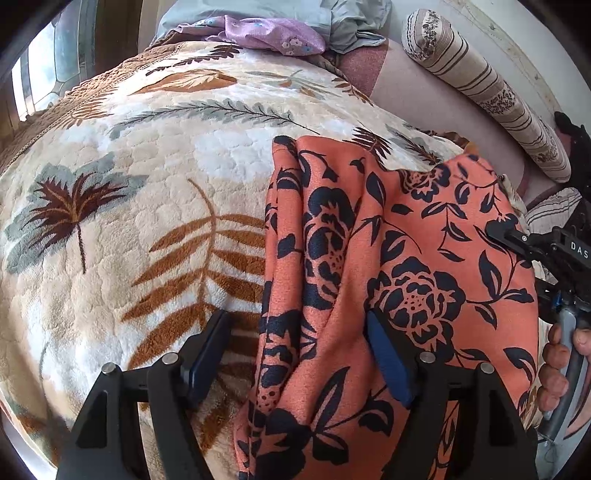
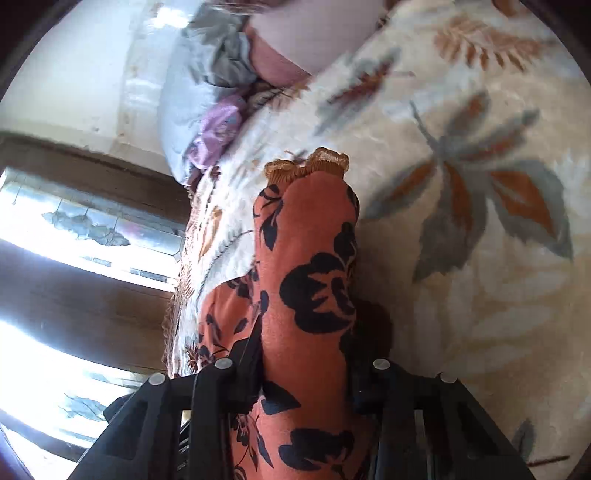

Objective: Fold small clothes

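Note:
An orange garment (image 1: 406,236) with a dark navy flower print lies rumpled on the leaf-patterned fleece blanket (image 1: 147,155). My left gripper (image 1: 295,336) hovers open over its near left edge. Its left finger is above bare blanket and its right finger (image 1: 388,354) is against the cloth. My right gripper (image 2: 303,354) is shut on a bunched fold of the garment (image 2: 310,280), which rises between the pads to a ruffled orange hem (image 2: 310,164). In the left wrist view the right gripper (image 1: 513,236) reaches onto the garment's right side, with a person's hand (image 1: 557,358) on its handle.
A striped bolster pillow (image 1: 487,88) lies along the wall at the back right. A purple flowered cloth (image 1: 273,35) and grey-blue bedding (image 1: 332,18) are heaped at the far end of the bed. A window (image 2: 74,229) stands beyond the bed's edge.

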Demonstrator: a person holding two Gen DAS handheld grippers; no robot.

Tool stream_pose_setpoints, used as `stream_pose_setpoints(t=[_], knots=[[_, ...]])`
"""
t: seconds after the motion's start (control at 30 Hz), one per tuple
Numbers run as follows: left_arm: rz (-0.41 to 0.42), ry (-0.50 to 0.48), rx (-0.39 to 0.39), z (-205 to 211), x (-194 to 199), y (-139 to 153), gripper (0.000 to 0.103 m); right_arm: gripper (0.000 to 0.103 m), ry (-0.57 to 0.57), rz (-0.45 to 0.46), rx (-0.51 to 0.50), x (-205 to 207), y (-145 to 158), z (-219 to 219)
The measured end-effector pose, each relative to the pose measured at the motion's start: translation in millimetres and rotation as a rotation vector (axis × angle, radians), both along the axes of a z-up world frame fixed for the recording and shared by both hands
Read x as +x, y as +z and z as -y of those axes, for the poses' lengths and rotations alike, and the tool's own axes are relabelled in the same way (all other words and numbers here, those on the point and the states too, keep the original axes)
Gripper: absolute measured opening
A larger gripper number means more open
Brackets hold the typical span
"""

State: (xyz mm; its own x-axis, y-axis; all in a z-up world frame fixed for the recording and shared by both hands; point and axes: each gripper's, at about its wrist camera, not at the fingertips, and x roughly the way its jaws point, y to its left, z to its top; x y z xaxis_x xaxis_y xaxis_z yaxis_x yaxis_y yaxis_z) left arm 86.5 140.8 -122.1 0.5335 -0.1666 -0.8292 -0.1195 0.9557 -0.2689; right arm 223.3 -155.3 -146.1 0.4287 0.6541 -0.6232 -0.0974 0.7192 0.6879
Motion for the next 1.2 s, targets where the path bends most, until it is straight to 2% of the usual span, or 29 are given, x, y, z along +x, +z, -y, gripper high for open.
stream_pose_setpoints(t=[0.07,0.1,0.13,0.17,0.27,0.33,0.37,0.4,0.43,0.47,0.5,0.57,0.6,0.67,0.77,0.8,0.87,1.0,1.03,1.07,1.13,1.2], knots=[[-0.001,-0.004,0.02,4,1,0,0.079,0.04,-0.033,-0.08,-0.068,3,-20,2],[-0.007,-0.003,0.027,5,1,1,0.079,0.056,-0.063,-0.133,-0.044,3,-30,9],[-0.02,0.0,0.027,5,1,5,0.079,0.066,-0.086,-0.147,0.011,-2,-32,16],[-0.031,0.011,0.02,3,-1,9,0.078,0.066,-0.09,-0.128,0.03,-9,-27,19],[-0.001,0.035,0.001,-2,-23,30,0.077,0.069,-0.079,0.007,-0.044,-35,11,22],[0.025,0.025,0.024,-2,-43,36,0.077,0.07,-0.063,0.079,-0.011,-56,37,22],[-0.004,0.028,0.041,-2,-49,29,0.075,0.072,-0.033,0.108,0.007,-69,47,19],[-0.059,0.018,0.025,-3,-54,15,0.064,0.072,0.006,0.127,0.022,-80,54,13],[-0.093,0.011,-0.05,-8,-59,-1,0.061,0.074,0.053,0.137,0.039,-93,58,8],[-0.052,0.027,-0.087,-15,-67,-5,0.061,0.077,0.109,0.134,0.046,-100,56,-6],[-0.036,0.021,-0.09,-16,-71,-3,0.059,0.081,0.174,0.116,0.031,-108,47,-20],[-0.055,0.034,-0.116,-18,-73,4,0.058,0.083,0.273,0.011,-0.054,-117,14,-37],[-0.059,0.034,-0.121,-18,-72,11,0.058,0.083,0.267,-0.023,-0.073,-120,1,-37],[-0.009,0.028,-0.088,-18,-68,33,0.058,0.083,0.251,0.015,-0.059,-126,2,-33],[0.066,0.012,-0.054,-21,-43,61,0.058,0.083,0.255,0.008,-0.086,-124,4,-38],[0.061,0.008,-0.058,-23,-27,63,0.058,0.084,0.258,0.01,-0.092,-126,3,-38],[-0.003,0.01,-0.062,-25,10,56,0.058,0.085,0.254,0.021,-0.093,-129,2,-40],[-0.131,-0.008,-0.163,-28,79,23,0.058,0.085,0.243,0.023,-0.052,-134,3,-31],[-0.158,0.01,-0.184,-31,92,13,0.055,0.085,0.24,0.017,-0.034,-133,2,-29],[-0.17,0.025,-0.205,-33,97,3,0.037,0.085,0.236,0.012,-0.018,-132,2,-26],[-0.194,0.066,-0.304,-47,112,-12,0.034,0.085,0.234,0.006,0.005,-131,0,-23],[-0.186,0.096,-0.382,-57,113,-14,0.034,0.085,0.243,0.009,0.006,-131,-1,-23]])
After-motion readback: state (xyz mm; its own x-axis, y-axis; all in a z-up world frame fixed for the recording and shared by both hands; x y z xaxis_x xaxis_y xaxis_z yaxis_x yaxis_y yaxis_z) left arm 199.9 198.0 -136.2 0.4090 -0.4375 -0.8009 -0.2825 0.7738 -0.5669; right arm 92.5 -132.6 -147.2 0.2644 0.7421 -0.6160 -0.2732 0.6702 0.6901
